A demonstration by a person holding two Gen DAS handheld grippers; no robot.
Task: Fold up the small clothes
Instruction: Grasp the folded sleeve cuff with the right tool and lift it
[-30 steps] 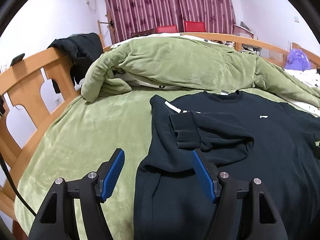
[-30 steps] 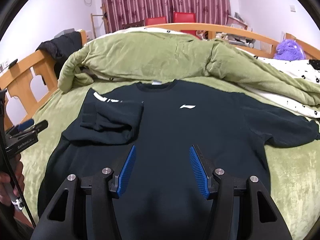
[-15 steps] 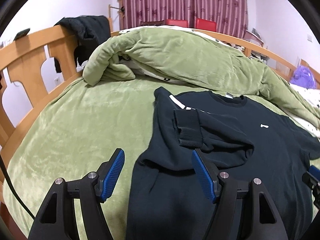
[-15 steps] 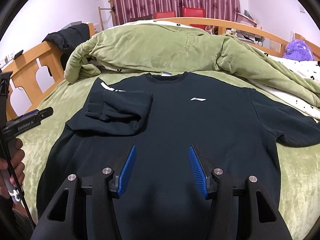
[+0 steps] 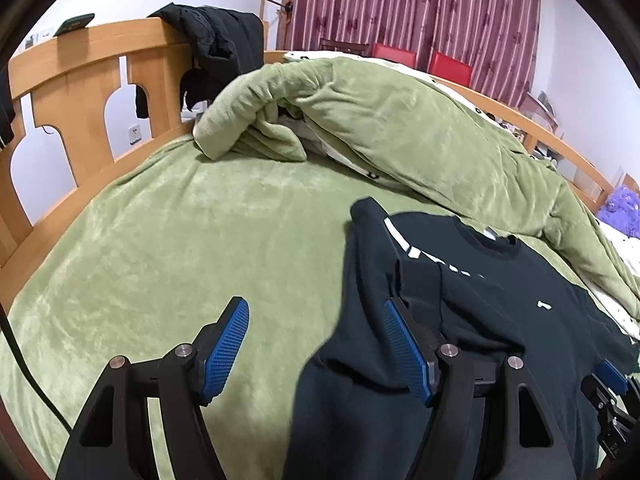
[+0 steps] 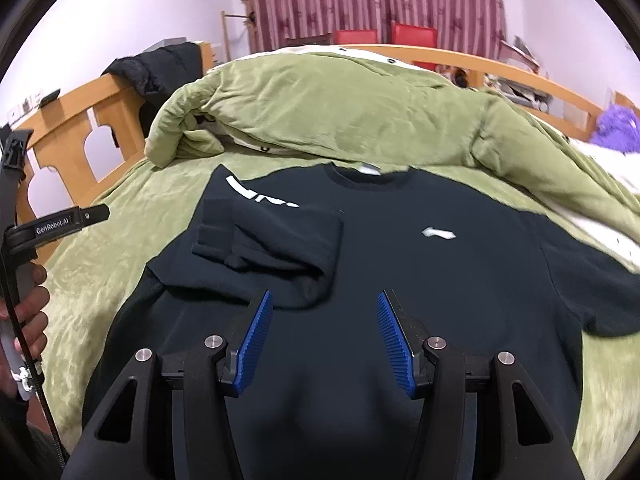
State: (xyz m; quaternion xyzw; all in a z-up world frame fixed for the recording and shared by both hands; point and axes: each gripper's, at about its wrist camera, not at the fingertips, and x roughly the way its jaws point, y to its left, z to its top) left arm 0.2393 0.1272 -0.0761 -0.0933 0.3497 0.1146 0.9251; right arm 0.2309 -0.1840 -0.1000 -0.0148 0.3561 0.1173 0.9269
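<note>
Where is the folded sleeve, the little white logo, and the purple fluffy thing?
folded sleeve (image 6: 276, 240), right wrist view, middle of the folded cloth
white logo (image 6: 439, 233), right wrist view, its centre
purple plush toy (image 6: 616, 128), right wrist view, its fuzzy body

Gripper label: "GenRobot.AI" in white letters on the black left gripper
Sweatshirt lettering: white print on the dark navy sweatshirt shoulder, partly covered, unreadable

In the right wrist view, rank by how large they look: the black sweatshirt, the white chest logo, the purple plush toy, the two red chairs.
1. black sweatshirt, by far the largest.
2. red chairs and purple plush toy: similar in apparent size, both far off, the toy cut by the edge; not ranked.
3. white chest logo, smallest.
</note>
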